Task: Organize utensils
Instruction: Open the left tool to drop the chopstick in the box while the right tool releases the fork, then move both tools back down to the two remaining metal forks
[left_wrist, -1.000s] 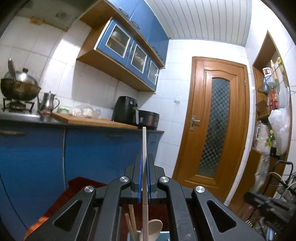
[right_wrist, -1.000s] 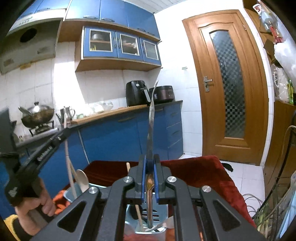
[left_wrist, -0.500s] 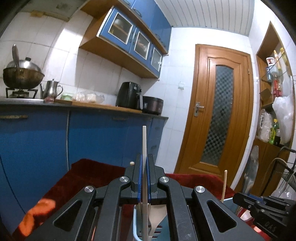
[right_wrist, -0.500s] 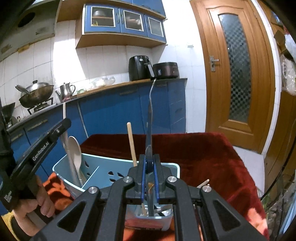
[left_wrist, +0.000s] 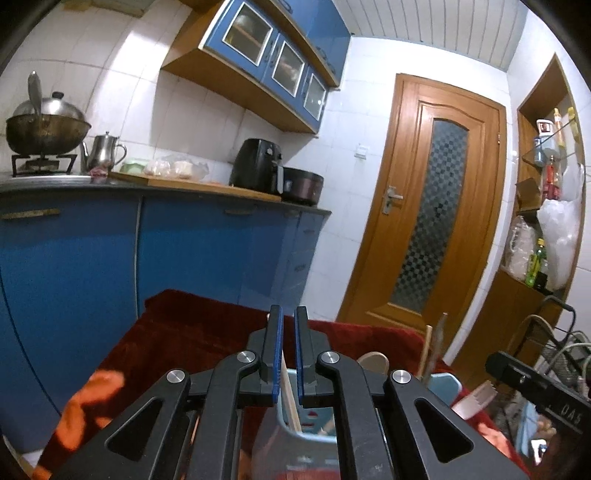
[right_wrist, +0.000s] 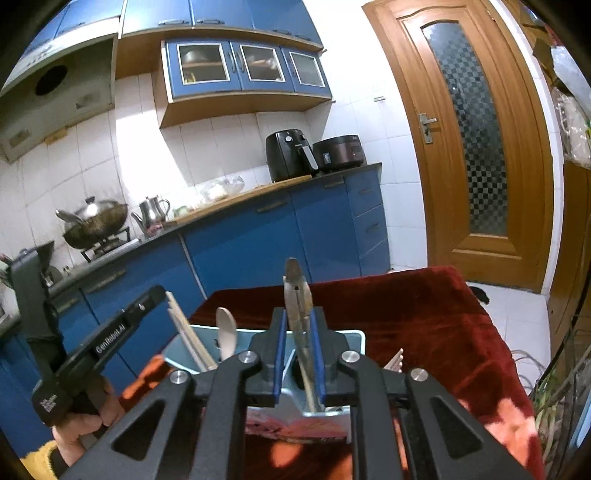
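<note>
Counts, kitchen table

2 grippers (right_wrist: 298, 354) (right_wrist: 110, 332), 1 holder (right_wrist: 358, 338), 2 chopsticks (right_wrist: 184, 328), 1 spoon (right_wrist: 226, 334), 1 metal utensil (right_wrist: 297, 295), 1 door (right_wrist: 476, 140).

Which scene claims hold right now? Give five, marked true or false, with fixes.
1. The blue utensil holder stands on a red cloth. True.
2. The wooden door is open. False: it is shut.
3. A white spoon stands in the holder. True.
4. The air fryer sits on the floor. False: it sits on the counter.
5. The wok has no cover. False: a lid sits on it.
</note>
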